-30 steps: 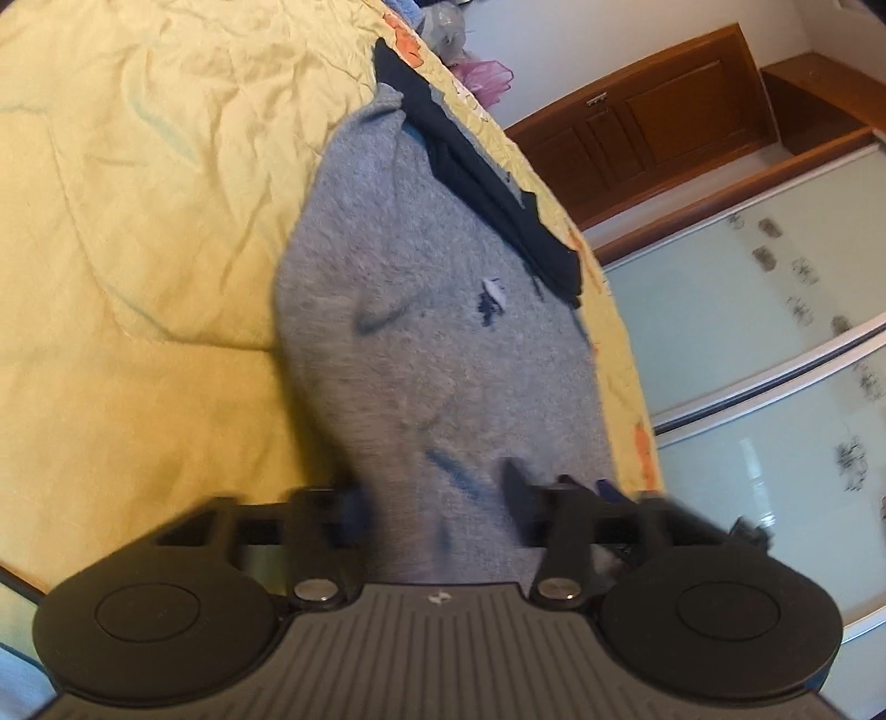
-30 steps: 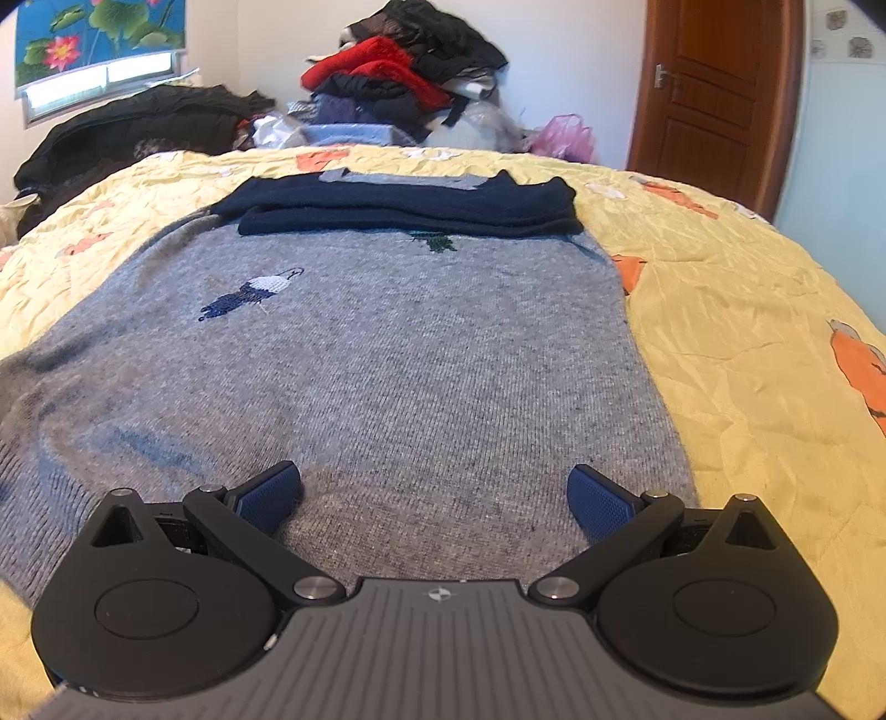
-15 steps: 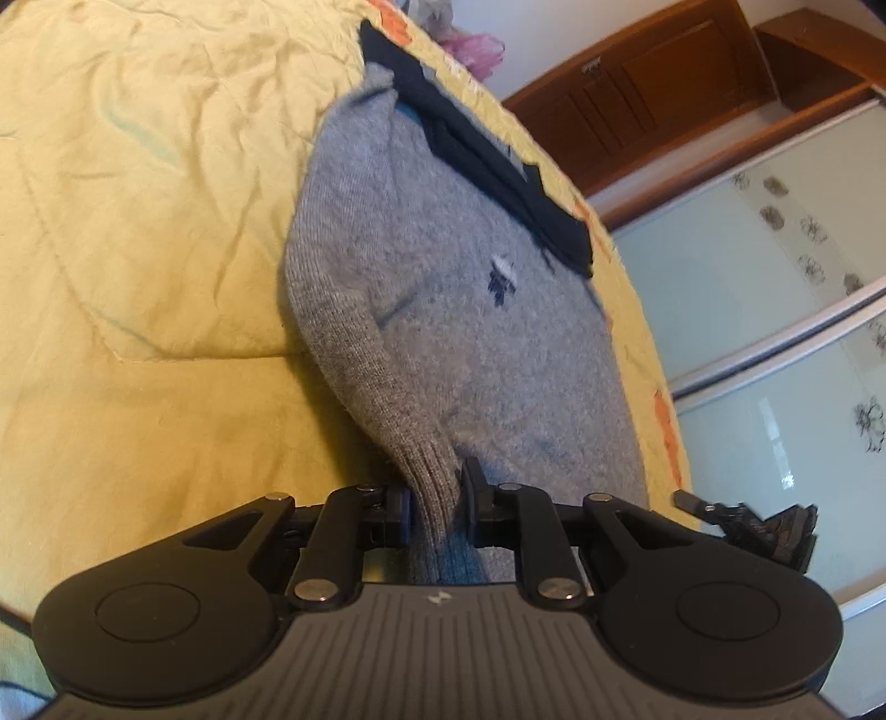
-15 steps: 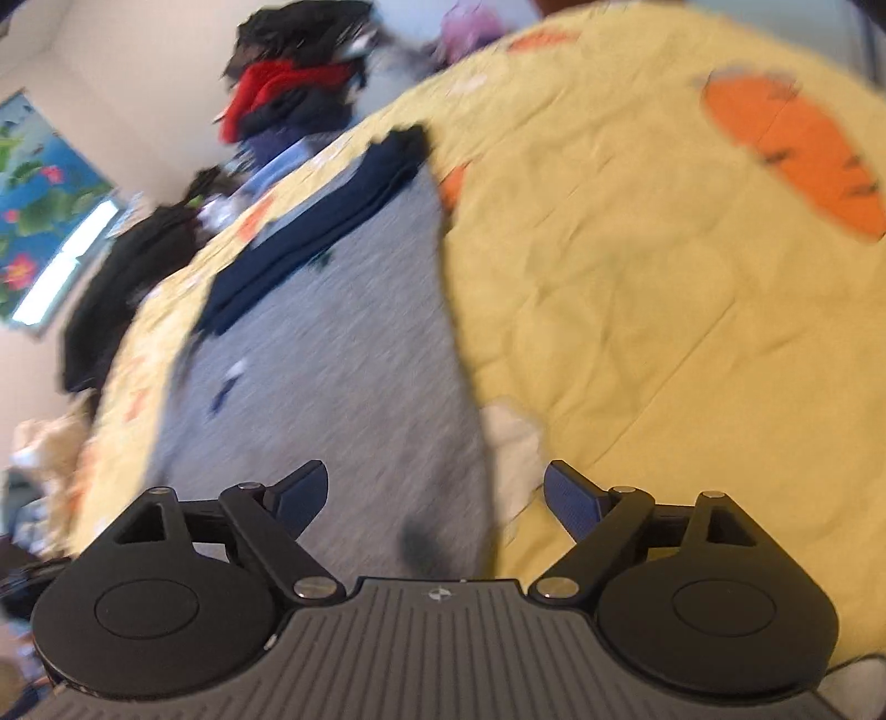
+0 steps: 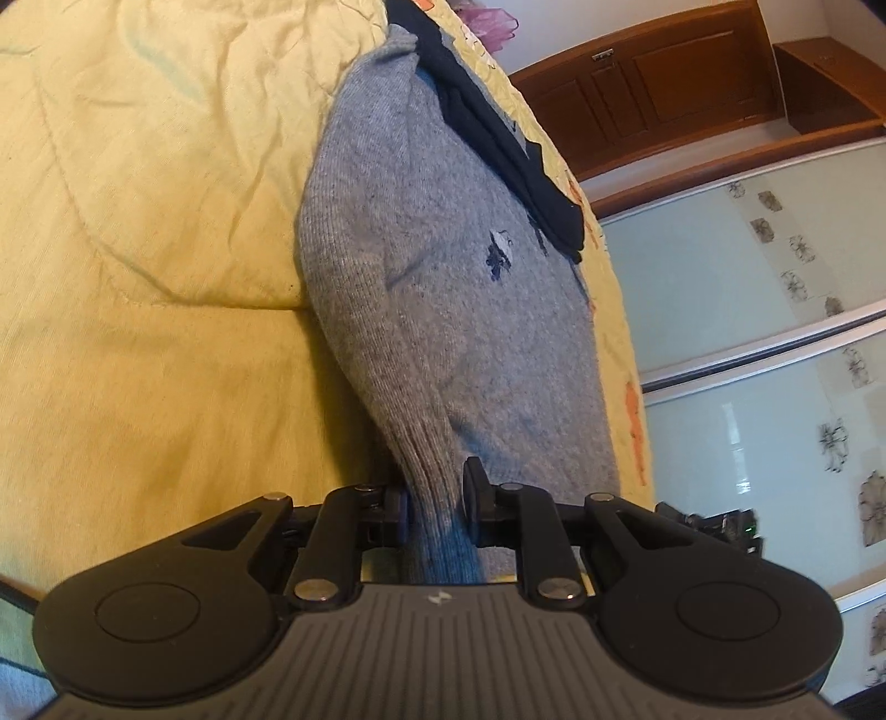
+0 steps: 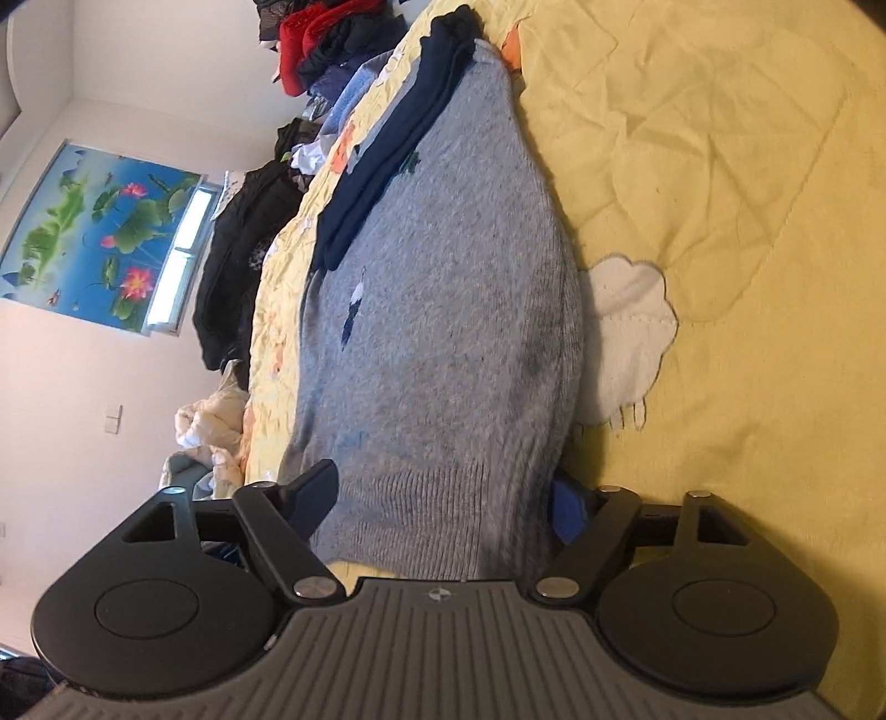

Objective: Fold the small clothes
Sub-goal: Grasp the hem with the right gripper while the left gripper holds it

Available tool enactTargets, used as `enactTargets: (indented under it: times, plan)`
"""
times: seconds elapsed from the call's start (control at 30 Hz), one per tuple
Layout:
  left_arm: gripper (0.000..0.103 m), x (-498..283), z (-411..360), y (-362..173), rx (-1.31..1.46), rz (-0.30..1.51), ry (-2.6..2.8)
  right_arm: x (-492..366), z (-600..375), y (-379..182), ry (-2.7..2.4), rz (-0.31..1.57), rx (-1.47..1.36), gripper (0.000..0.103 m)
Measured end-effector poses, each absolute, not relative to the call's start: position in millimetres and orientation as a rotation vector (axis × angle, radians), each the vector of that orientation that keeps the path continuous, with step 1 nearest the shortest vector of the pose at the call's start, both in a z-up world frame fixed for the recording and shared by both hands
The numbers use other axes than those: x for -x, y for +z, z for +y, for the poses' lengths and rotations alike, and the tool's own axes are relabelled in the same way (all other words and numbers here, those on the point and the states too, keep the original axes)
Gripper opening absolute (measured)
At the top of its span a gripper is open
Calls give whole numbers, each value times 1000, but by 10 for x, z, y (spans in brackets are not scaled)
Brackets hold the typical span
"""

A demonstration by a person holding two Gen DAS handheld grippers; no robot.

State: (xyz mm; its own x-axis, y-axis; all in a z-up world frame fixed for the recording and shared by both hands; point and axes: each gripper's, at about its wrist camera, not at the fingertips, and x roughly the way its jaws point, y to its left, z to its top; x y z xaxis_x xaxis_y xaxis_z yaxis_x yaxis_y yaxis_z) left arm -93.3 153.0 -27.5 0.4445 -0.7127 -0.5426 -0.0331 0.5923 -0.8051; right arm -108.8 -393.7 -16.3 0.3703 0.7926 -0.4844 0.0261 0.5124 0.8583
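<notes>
The grey sweater [image 5: 443, 288] lies on the yellow bedspread [image 5: 138, 221], running toward twelve o'clock from both grippers. Left gripper [image 5: 437, 507] pinches its ribbed hem; right gripper [image 6: 443, 493], jaws just closing, straddles the hem, grip uncertain.

From the left tongs [image 5: 437, 512], the yellow bed cover [image 5: 138, 332] lies bare from nine to twelve o'clock, open for a pass. Ahead at one o'clock the folded navy garment [image 5: 498, 149] sits across the grey sweater [image 5: 443, 288]. Past the bed's far end, a clothes heap [image 6: 326, 39] blocks the way.
</notes>
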Motion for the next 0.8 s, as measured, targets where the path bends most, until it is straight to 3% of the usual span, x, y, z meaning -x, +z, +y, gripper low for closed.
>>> enactTargets:
  times: [0.47, 0.53, 0.63, 0.7, 0.8]
  plan:
    - [17, 997, 1625, -179, 781, 1021, -408, 957, -3980, -229, 609, 1052, -967, 74]
    - [16, 1002, 1623, -176, 755, 1025, -401, 972, -3973, -229, 606, 1057, -955, 68]
    - [16, 1000, 1560, -139, 712, 1025, -413, 979, -4008, -284, 563, 1082, -952, 44]
    - [15, 1003, 1538, -106, 678, 1018, -413, 984, -4015, -316, 528, 1104, -929, 23]
    - [12, 1024, 1568, -49, 652, 996, -391, 1046, -3994, -308, 501, 1087, -871, 17]
